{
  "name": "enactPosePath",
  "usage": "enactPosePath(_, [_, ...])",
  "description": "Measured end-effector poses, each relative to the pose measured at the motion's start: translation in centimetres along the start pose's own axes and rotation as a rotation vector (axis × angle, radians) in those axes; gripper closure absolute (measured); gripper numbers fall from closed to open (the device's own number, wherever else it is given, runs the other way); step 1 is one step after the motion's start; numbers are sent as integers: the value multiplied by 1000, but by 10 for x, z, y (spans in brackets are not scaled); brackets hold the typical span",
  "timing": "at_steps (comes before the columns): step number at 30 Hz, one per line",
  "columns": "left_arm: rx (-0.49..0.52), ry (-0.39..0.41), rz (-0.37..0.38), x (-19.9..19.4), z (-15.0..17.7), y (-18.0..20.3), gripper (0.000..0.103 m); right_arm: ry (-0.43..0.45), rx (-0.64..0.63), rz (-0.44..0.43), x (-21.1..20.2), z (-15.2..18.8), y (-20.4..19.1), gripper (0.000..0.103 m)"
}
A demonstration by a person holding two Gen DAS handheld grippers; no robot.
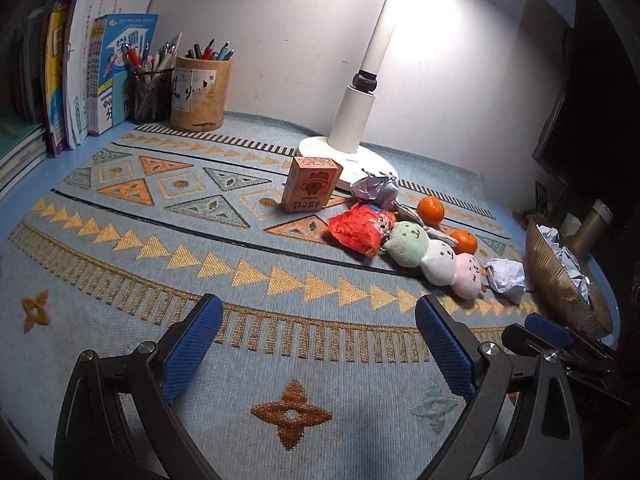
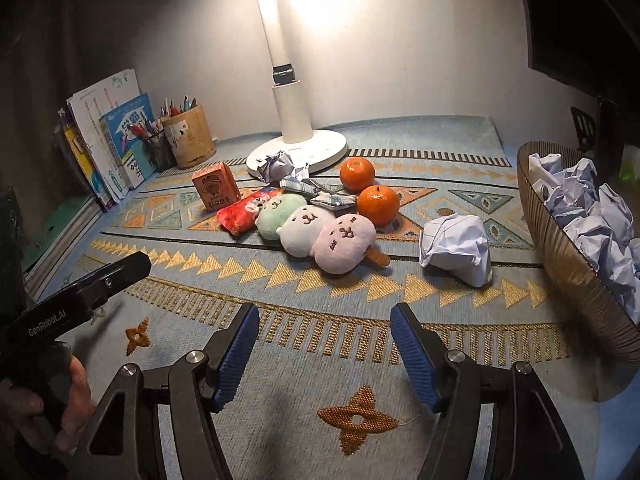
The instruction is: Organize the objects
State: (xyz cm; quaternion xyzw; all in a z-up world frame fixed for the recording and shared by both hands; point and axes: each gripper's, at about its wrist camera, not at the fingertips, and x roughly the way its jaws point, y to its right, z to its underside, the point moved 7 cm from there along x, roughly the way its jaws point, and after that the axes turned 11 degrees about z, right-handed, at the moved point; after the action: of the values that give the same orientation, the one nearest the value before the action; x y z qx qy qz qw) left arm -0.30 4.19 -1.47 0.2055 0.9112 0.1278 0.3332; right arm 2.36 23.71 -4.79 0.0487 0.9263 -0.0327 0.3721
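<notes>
1. Both claws hover over the patterned table mat (image 2: 248,280), neither yet at the clutter. The left claw (image 1: 318,346) is spread wide and empty; the right claw (image 2: 324,352) is part open, also empty.
2. The basket (image 2: 560,248) at the right already holds crumpled paper, so the loose paper ball (image 2: 456,250) just beside it looks the likely next pick. The right claw is the nearer one.
3. A second paper wad (image 2: 276,170) lies against the lamp base (image 2: 320,144).
4. The plush skewer (image 2: 316,230), two oranges (image 2: 378,204), a red packet (image 2: 240,212) and a small carton (image 2: 216,190) crowd together, hindering any reach for that wad.
</notes>
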Motion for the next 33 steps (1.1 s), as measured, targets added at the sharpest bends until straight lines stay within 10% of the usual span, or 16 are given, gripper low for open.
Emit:
enactPosePath(11, [-5,-26,0,2,-1,-1,7,-64,62,-54,8,-1,10,37])
enactPosePath(21, [167,-138,-69,57,-78,-40,7,-103,-211,3,41,-43,-18,35])
enactPosePath(29, [163,-253,143,116,-93,-51,17,-160,-300,14,84,-45,-24,35])
enactPosePath(33, [100,-313,232,137,-89,-54,47,-172,-307,15,97,-49,-21,33])
